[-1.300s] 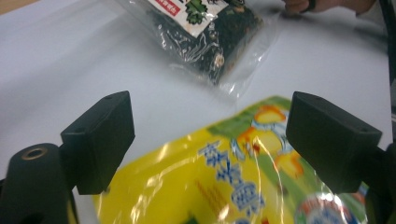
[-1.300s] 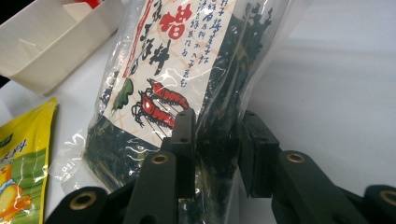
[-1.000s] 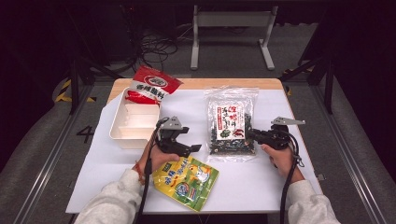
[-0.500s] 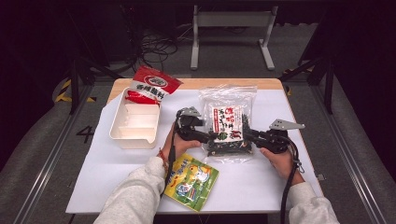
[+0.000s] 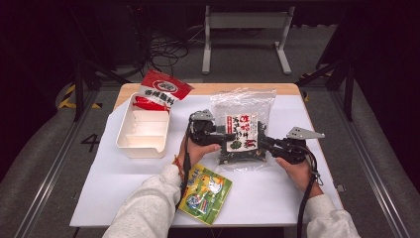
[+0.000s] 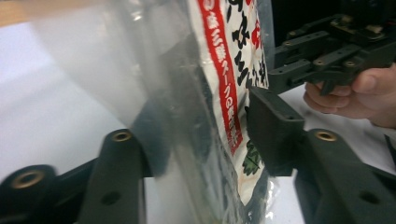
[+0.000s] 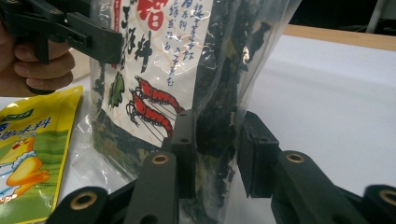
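A lab: white table (image 5: 124, 183) ringed by metal frame (image 5: 79, 94) and cables (image 5: 163, 49).

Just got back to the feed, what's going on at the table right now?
A person works a hand-held tool in each hand on the clear seaweed bag in the middle of the table. The right tool is clamped on one edge of the bag. The left tool has the opposite edge between its jaws, which have just been closing on it. The yellow packet lies near the person, the white tray and red packet to the left, untouched.
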A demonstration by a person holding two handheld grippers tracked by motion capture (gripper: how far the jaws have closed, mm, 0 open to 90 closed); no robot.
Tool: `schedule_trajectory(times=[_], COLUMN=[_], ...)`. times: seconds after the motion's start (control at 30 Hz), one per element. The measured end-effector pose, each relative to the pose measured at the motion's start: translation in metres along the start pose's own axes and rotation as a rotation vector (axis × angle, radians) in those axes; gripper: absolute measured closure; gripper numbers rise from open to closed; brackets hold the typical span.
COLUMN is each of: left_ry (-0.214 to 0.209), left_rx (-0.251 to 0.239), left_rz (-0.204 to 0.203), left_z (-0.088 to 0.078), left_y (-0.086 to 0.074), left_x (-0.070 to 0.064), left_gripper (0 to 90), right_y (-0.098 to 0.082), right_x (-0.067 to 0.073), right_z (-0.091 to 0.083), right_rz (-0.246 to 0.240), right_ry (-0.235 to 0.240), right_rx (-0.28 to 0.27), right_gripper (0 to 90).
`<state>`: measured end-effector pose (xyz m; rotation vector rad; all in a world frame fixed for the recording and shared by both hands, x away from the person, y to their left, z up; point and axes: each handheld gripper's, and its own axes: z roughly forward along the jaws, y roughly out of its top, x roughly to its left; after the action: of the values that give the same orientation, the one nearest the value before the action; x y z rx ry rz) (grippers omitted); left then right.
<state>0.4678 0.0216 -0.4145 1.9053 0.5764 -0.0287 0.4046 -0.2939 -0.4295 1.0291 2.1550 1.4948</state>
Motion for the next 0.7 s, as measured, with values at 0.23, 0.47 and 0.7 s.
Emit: schedule_trajectory(times=[0.23, 0.47, 0.7], left_ry=[-0.085, -0.059, -0.064], left_rx=[-0.045, -0.061, -0.074], left_rz=[0.070, 0.099, 0.134], left_z=[-0.010, -0.013, -0.015], left_y=[0.002, 0.005, 0.006], left_x=[-0.008, -0.013, -0.021], left_gripper=[76.1, 70.4, 77.8], right_y=[0.002, 0.007, 0.009], right_x=[0.000, 0.005, 0.006], right_z=[-0.002, -0.006, -0.005], right_rz=[-0.001, -0.019, -0.019], right_ry=[-0.009, -0.022, -0.028], right_rx=[-0.025, -0.045, -0.058], right_gripper=[69.4, 70.2, 67.7])
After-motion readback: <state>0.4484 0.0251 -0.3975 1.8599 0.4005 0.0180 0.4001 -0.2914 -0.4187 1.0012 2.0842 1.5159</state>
